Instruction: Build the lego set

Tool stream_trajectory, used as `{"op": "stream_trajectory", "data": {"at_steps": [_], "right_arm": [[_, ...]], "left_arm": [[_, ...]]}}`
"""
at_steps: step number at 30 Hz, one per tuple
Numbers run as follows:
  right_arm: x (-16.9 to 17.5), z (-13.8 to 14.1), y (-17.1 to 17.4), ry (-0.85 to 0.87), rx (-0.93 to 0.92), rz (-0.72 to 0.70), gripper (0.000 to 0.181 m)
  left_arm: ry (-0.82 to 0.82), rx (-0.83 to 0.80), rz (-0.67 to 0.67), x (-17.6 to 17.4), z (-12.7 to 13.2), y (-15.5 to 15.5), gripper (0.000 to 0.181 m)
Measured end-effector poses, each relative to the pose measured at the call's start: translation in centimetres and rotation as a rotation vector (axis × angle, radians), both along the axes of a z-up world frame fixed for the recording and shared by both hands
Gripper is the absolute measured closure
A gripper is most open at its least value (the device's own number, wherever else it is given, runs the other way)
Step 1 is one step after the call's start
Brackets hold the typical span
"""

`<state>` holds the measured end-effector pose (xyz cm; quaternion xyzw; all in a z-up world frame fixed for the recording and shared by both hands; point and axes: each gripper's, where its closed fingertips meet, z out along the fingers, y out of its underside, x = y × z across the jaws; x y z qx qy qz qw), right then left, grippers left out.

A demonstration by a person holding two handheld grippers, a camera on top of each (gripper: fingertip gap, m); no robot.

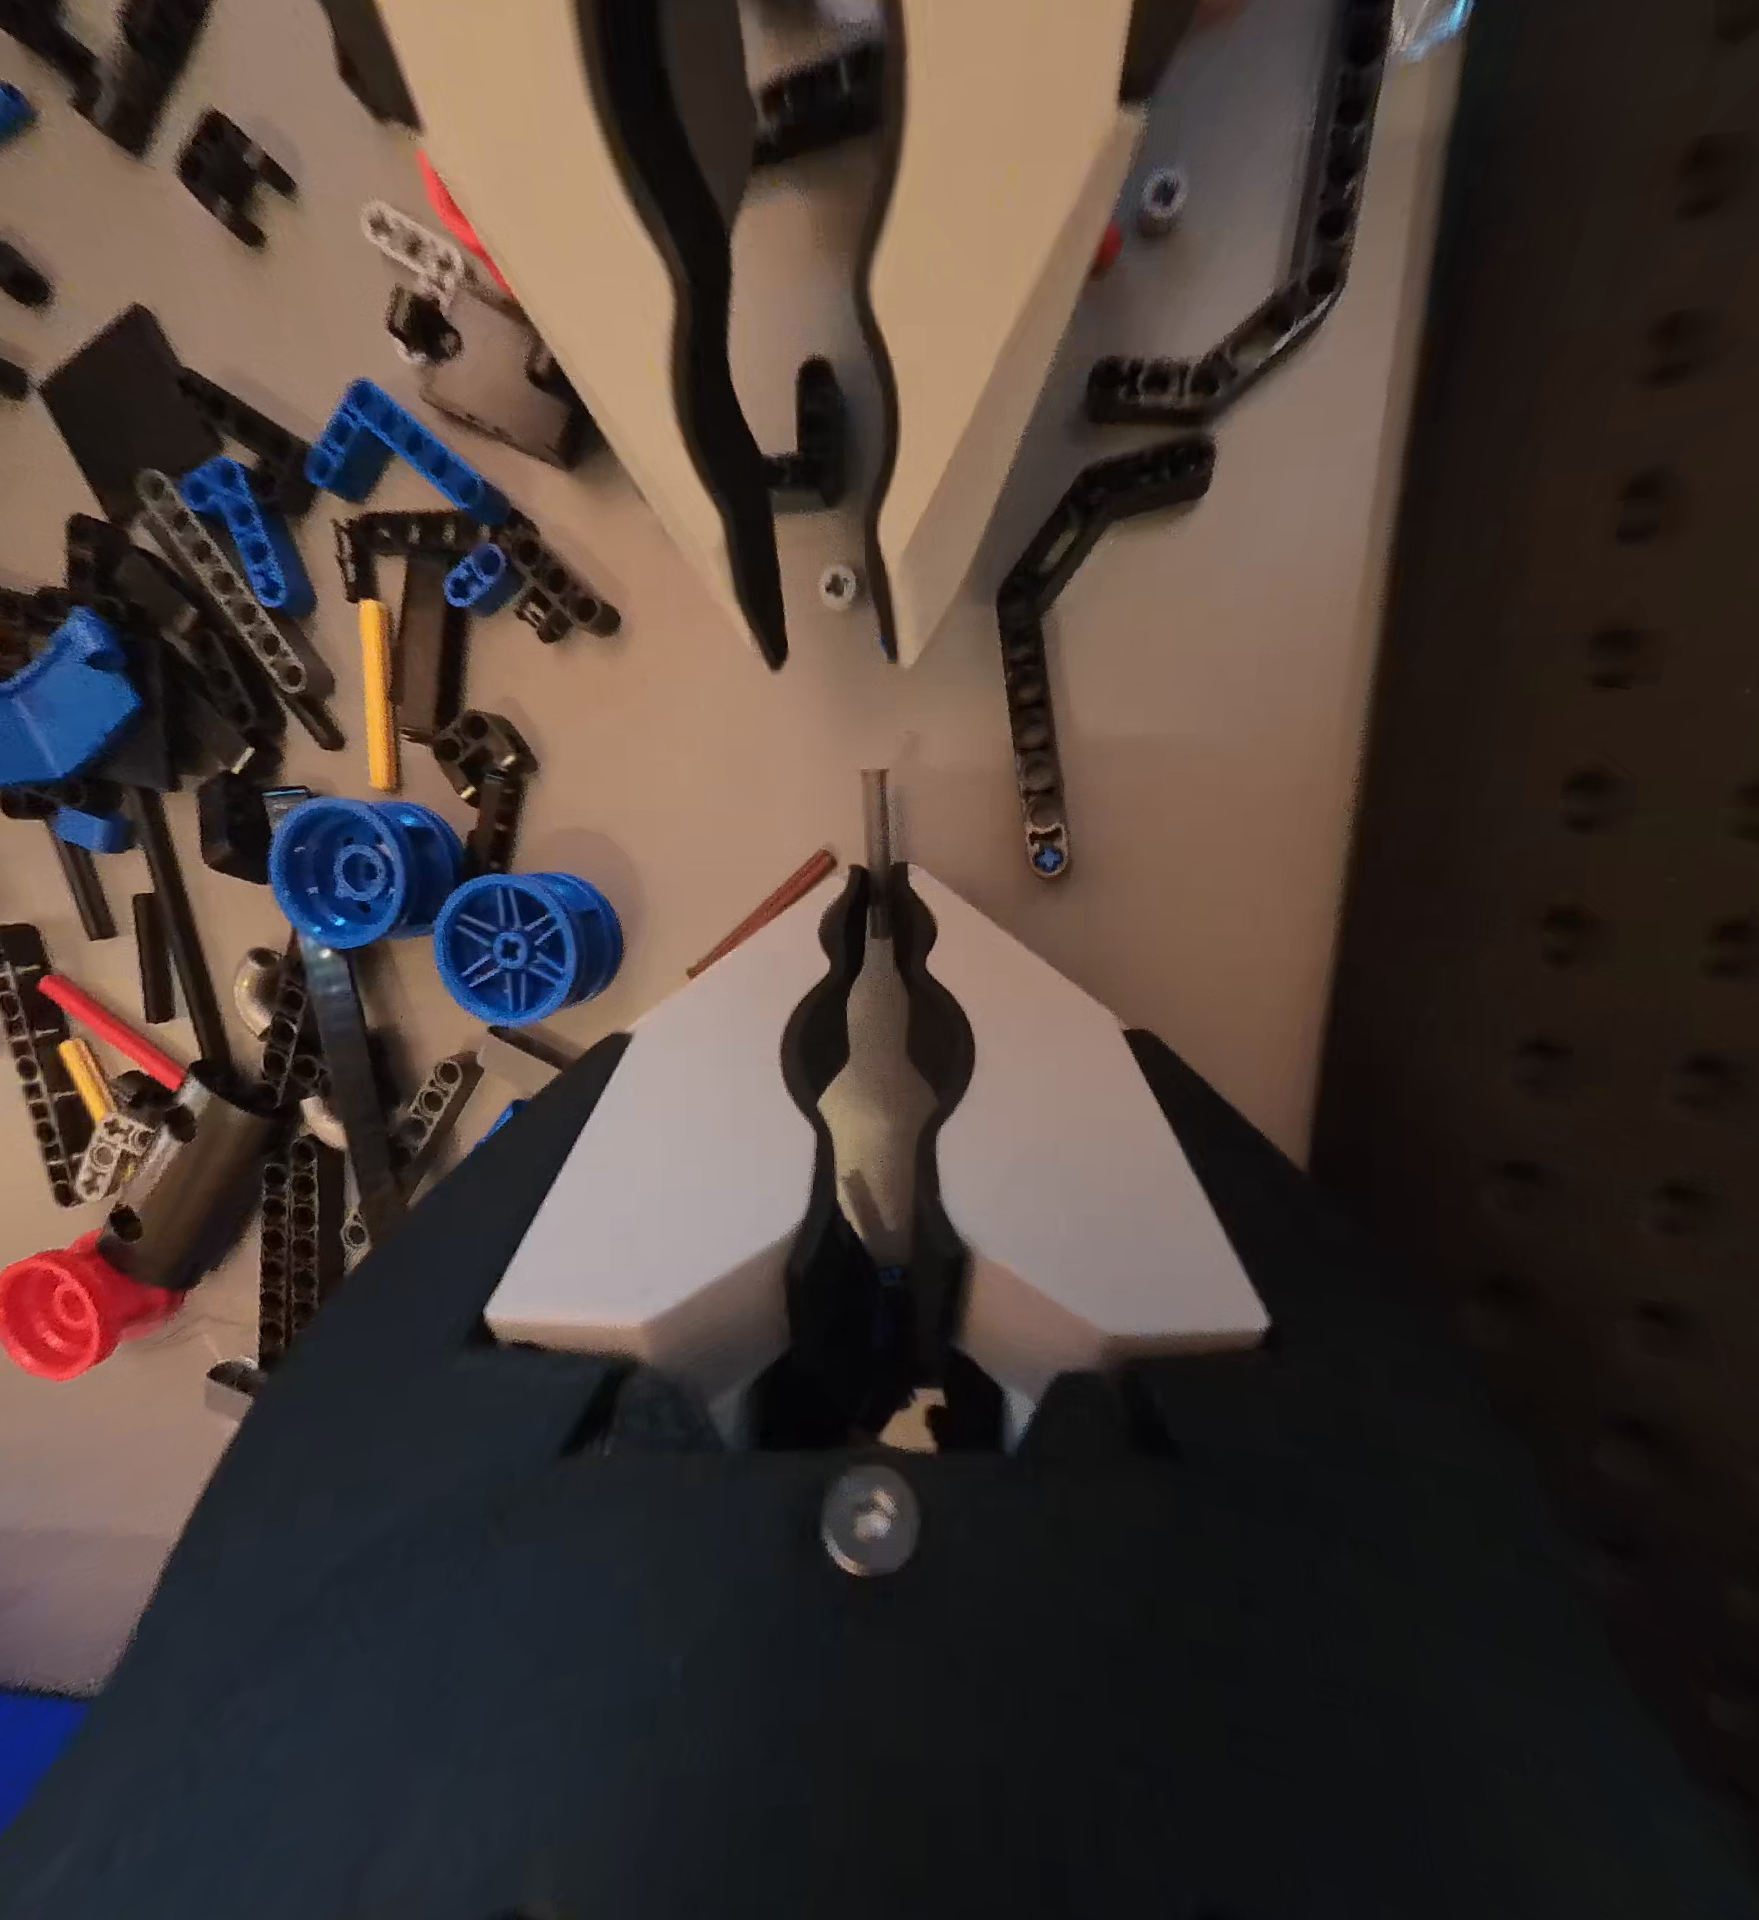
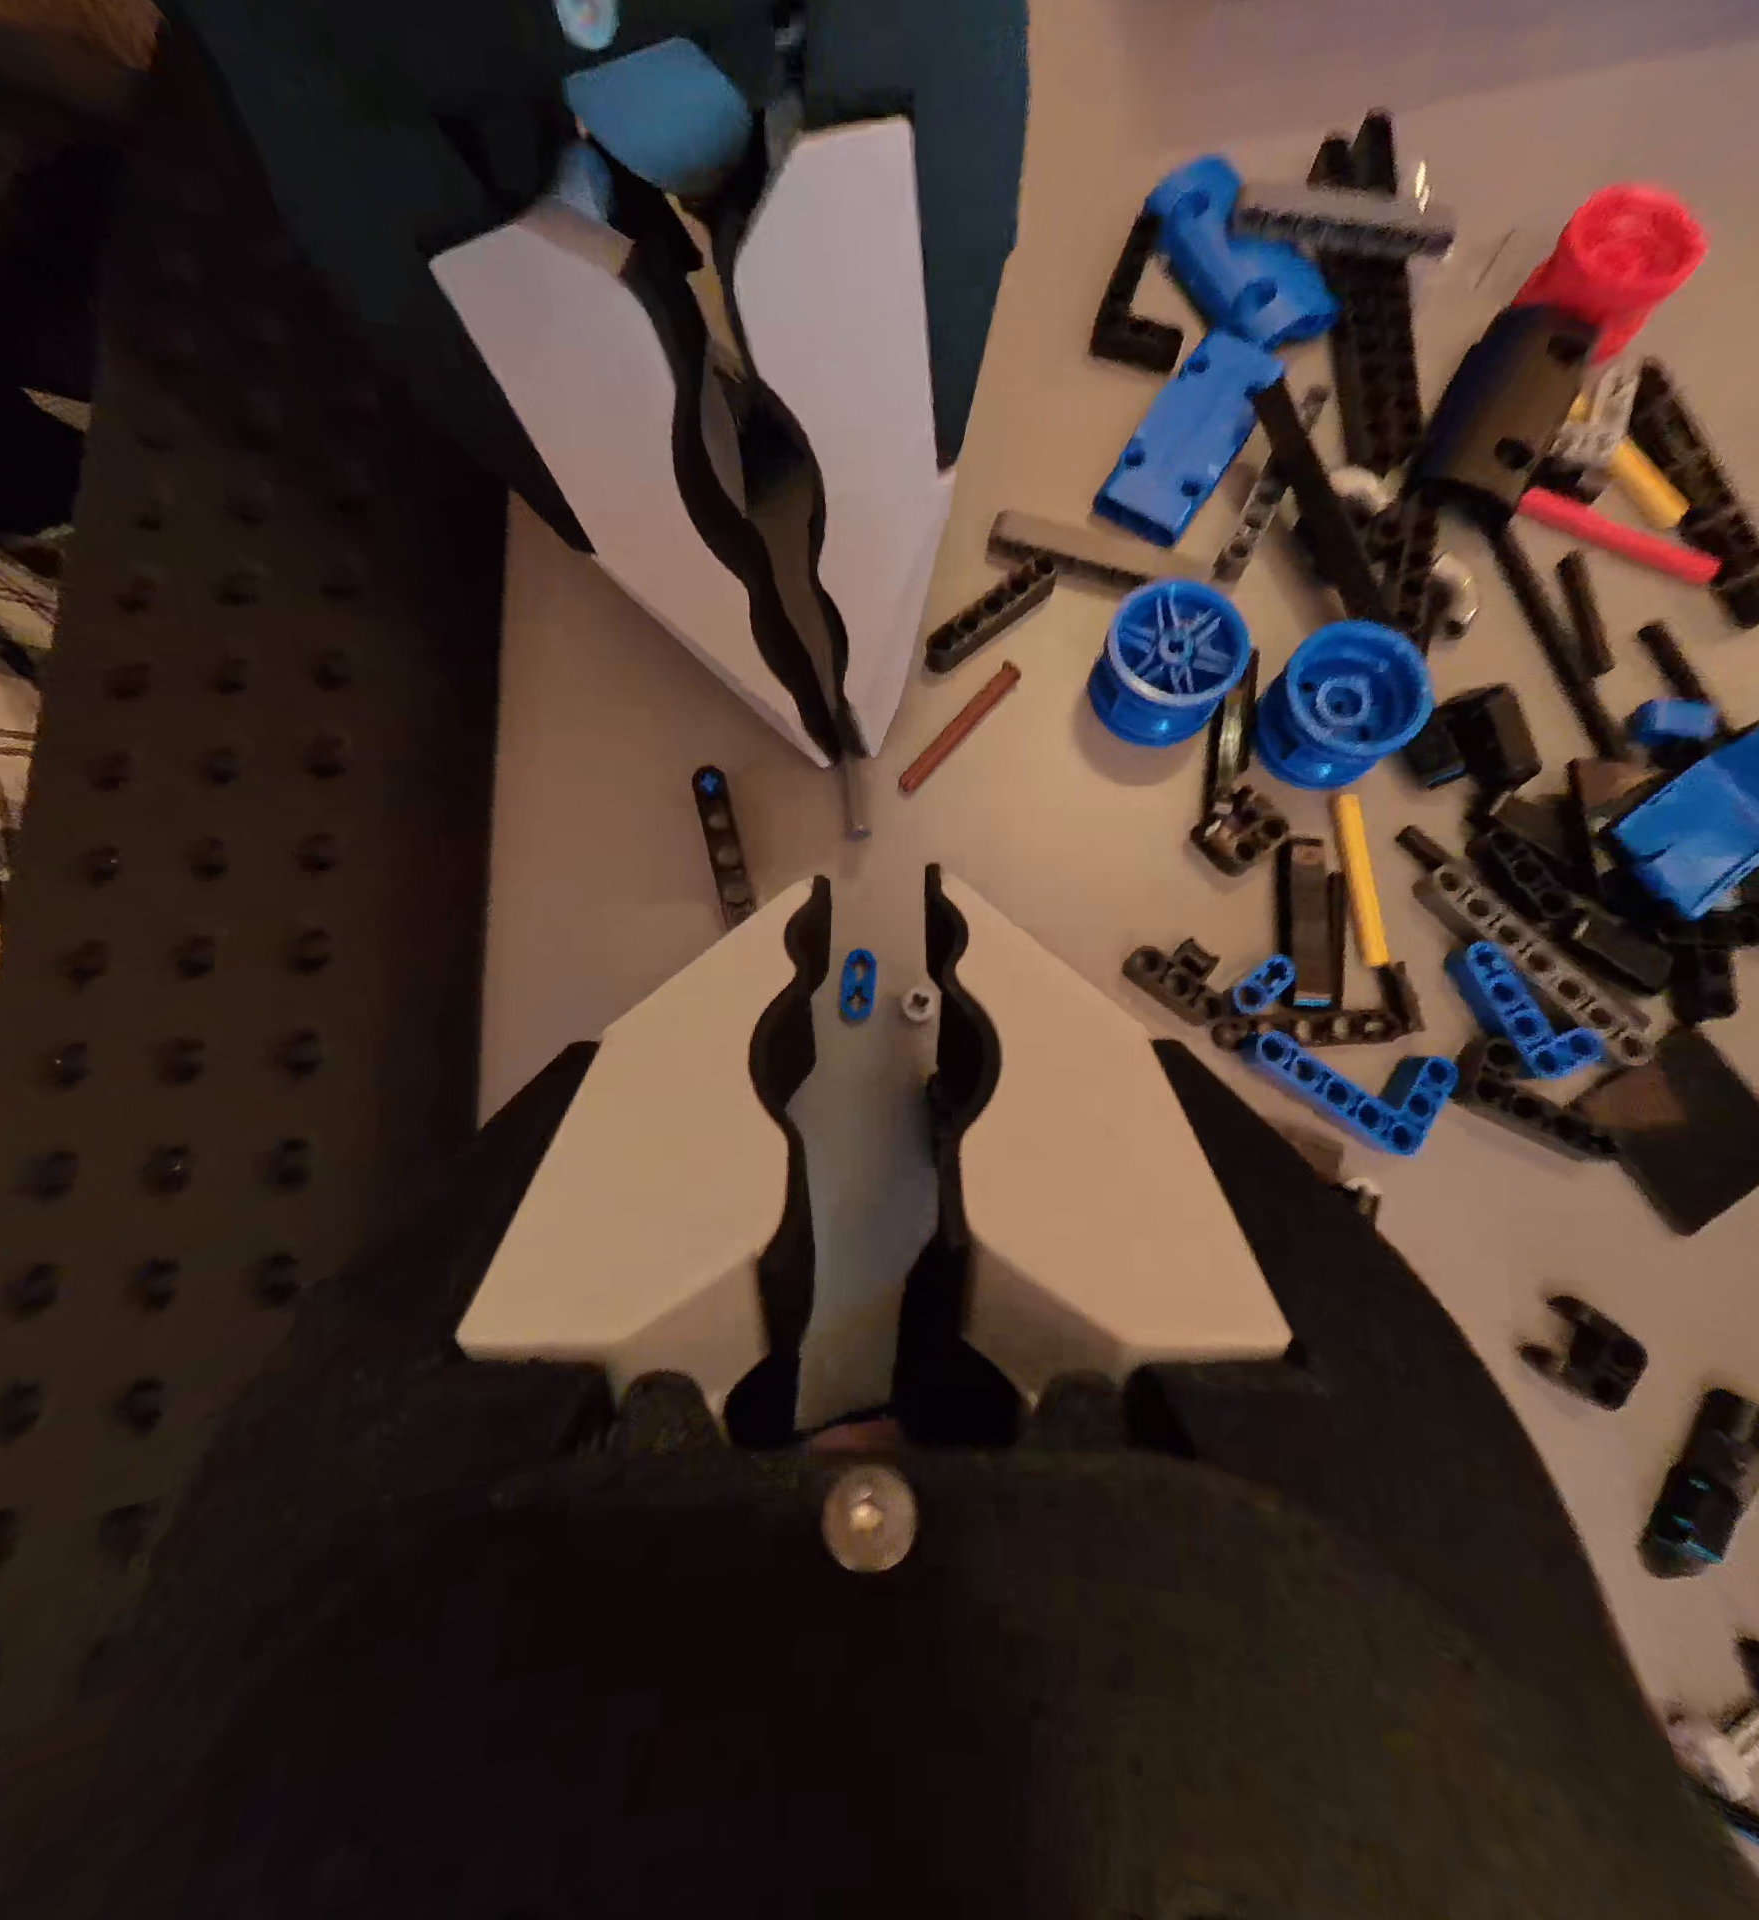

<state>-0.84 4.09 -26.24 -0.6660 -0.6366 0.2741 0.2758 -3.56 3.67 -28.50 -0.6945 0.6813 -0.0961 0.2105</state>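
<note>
A: Where is our grey axle (image 1: 875, 831)?
B: A thin, short rod, pinched in our left gripper (image 1: 880, 883) jaws, beside the brown axle (image 1: 763, 912).
A: Our right gripper (image 2: 877, 883)?
B: Jaws narrowly apart, empty, facing it.

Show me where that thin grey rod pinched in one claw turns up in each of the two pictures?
Left wrist view: the grey rod sticks out past the left claw, just below centre.
Right wrist view: the same rod pokes from the far claw's tips, just above centre.
Shared landmark: the brown rod lying on the table close beside it.
</note>
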Motion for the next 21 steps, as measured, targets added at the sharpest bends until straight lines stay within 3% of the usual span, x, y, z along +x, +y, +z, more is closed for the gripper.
{"op": "stream_trajectory", "data": {"at_steps": [1, 6, 13, 14, 16, 21], "right_arm": [[-0.3, 0.4, -0.1, 0.017, 0.052, 0.015, 0.167], [-1.1, 0.6, -0.5, -0.080, 0.325, 0.097, 0.167], [-0.7, 0.8, -0.1, -0.131, 0.417, 0.070, 0.181], [-0.4, 1.0, 0.1, -0.124, 0.411, 0.051, 0.180], [0.7, 1.3, 0.5, -0.109, 0.383, 0.013, 0.180], [3.1, 2.4, 1.5, -0.033, 0.338, -0.085, 0.179]], "left_arm": [[-0.018, -0.010, 0.003, 0.2, 0.5, -0.2, 0.179], [-0.089, -0.058, 0.029, 1.4, 2.4, -0.3, 0.179], [-0.154, -0.061, 0.055, 2.4, 3.7, 0.0, 0.179], [-0.157, -0.059, 0.077, 2.3, 3.8, 0.3, 0.169], [-0.079, -0.092, 0.076, 1.4, 2.7, -0.3, 0.144], [0.020, -0.106, -0.008, 1.9, 0.6, -2.4, 0.155]]}}
